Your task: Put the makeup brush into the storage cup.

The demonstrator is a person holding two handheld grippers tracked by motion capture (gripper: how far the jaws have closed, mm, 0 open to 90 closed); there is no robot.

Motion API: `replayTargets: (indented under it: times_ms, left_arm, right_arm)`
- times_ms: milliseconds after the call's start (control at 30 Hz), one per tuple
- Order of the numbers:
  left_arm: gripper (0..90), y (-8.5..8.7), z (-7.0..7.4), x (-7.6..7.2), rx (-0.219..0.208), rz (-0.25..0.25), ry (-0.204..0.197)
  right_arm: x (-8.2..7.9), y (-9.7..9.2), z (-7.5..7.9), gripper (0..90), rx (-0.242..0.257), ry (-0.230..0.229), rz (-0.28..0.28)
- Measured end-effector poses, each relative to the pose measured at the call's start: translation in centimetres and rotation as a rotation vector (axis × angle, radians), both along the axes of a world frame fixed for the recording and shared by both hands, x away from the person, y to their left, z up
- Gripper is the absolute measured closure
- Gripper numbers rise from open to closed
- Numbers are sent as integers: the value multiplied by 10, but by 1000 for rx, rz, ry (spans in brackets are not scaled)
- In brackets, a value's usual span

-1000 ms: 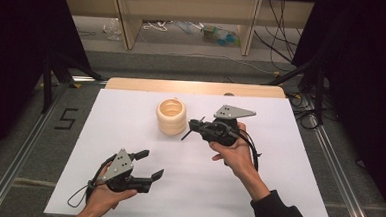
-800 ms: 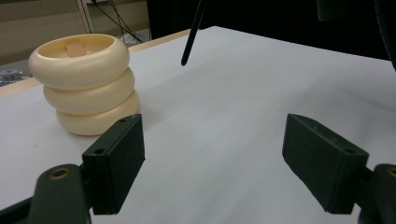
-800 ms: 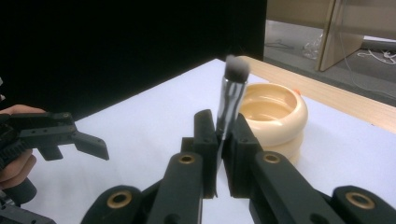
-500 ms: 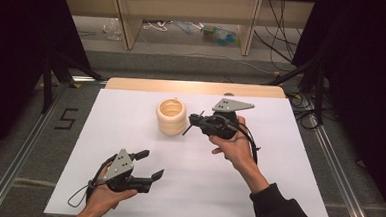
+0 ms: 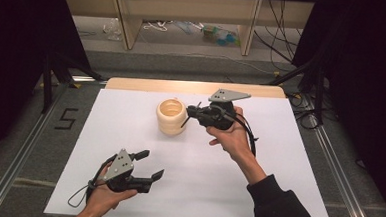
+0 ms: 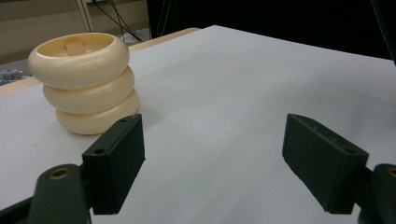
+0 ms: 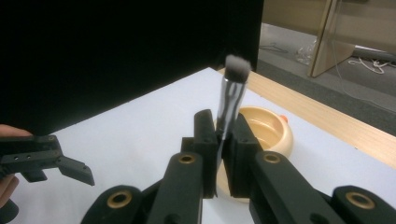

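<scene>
Since the earlier frame, the right gripper [image 5: 189, 113] has risen slightly, jaws pinching a brush [image 7: 230, 100] upright, bristles up. Left of it, centre frame, stands the cream holder [image 5: 171, 116], just beside. The left gripper [image 5: 150, 165], lower left, rests spread and well apart.

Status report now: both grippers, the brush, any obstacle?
Right gripper shut on makeup brush, beside cream holder. Left gripper open, empty. No obstacle between brush and holder.
</scene>
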State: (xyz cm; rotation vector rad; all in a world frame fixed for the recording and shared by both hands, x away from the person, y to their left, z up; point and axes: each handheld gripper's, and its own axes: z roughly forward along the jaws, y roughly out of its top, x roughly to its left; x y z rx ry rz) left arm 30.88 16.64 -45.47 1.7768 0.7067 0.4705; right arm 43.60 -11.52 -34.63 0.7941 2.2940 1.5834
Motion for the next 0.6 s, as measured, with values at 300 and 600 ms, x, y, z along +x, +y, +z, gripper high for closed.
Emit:
replayTargets:
  times_ms: [300,600]
  left_arm:
    - [212,0,0,0,5,-3,-5]
    - [212,0,0,0,-1,0,0]
  right_arm:
    - [9,5,5,851,-12,2,-5]
    - [21,11,9,851,-31,1,-18]
